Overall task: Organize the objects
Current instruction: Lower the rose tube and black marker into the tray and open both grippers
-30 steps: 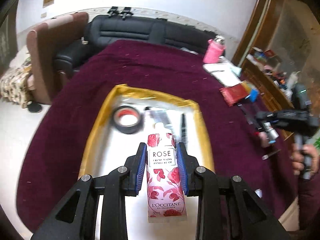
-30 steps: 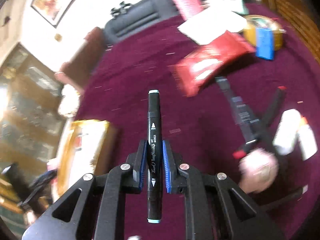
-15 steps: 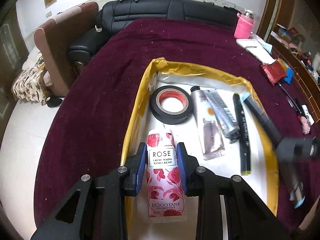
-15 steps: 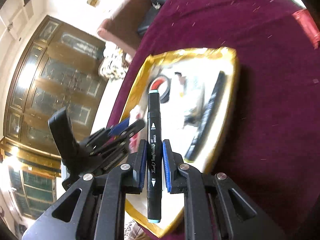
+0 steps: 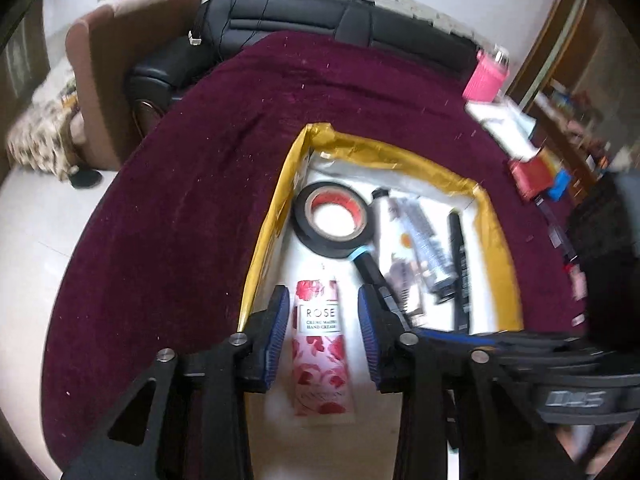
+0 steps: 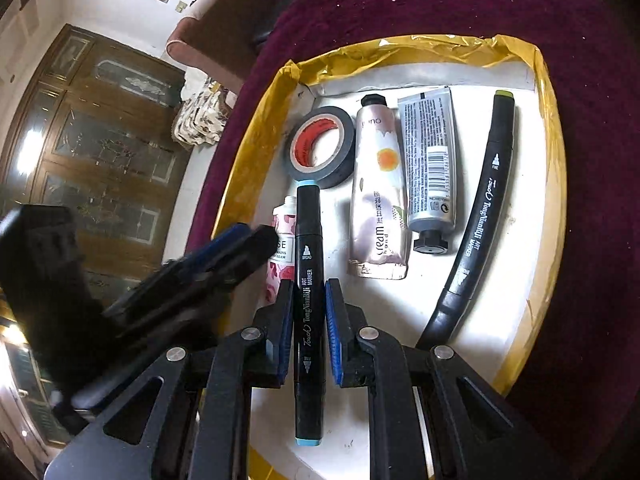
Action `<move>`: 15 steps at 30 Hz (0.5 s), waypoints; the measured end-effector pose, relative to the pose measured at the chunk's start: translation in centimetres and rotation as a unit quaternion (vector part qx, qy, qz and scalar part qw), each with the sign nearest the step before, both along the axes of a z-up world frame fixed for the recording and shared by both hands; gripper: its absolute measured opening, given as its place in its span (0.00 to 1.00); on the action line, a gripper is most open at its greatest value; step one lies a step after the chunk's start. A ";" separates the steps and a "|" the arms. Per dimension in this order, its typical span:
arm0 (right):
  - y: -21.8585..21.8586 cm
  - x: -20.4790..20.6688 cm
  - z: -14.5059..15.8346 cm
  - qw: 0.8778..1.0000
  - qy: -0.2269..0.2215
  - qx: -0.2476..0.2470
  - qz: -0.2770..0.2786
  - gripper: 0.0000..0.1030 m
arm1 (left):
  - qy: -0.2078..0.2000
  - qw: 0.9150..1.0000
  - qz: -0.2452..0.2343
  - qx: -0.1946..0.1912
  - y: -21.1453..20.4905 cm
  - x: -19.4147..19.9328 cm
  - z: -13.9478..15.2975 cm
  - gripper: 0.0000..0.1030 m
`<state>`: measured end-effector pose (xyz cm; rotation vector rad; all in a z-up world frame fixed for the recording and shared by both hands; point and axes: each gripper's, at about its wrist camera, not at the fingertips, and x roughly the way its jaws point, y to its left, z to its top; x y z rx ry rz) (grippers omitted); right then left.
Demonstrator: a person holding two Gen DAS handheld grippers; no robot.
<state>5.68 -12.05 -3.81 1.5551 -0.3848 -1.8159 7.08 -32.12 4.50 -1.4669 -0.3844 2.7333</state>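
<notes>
A gold-rimmed white tray (image 5: 276, 216) (image 6: 552, 184) lies on the maroon cloth. My left gripper (image 5: 323, 334) is open; the pink rose hand cream tube (image 5: 320, 340) lies between its jaws on the tray floor. My right gripper (image 6: 307, 332) is shut on a black art marker (image 6: 307, 288) with blue ends, held over the tray next to the rose tube (image 6: 282, 248). The marker (image 5: 370, 268) also shows in the left wrist view, beside the tape roll.
In the tray lie a black tape roll (image 6: 320, 148), a pinkish cream tube (image 6: 378, 196), a silver tube (image 6: 430, 168) and a second black marker (image 6: 476, 224). A pink bottle (image 5: 486, 78), papers and red packets (image 5: 532, 172) lie at the table's right. A black sofa (image 5: 320, 24) stands behind.
My left gripper has opened and let the rose tube rest on the tray. My right gripper has moved in over the tray, close to the left gripper, with the marker.
</notes>
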 end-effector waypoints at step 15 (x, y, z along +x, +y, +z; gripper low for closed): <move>-2.9 0.8 1.6 0.993 0.084 0.080 0.026 0.14 | 0.107 0.990 0.088 0.021 -5.2 5.5 4.9 0.60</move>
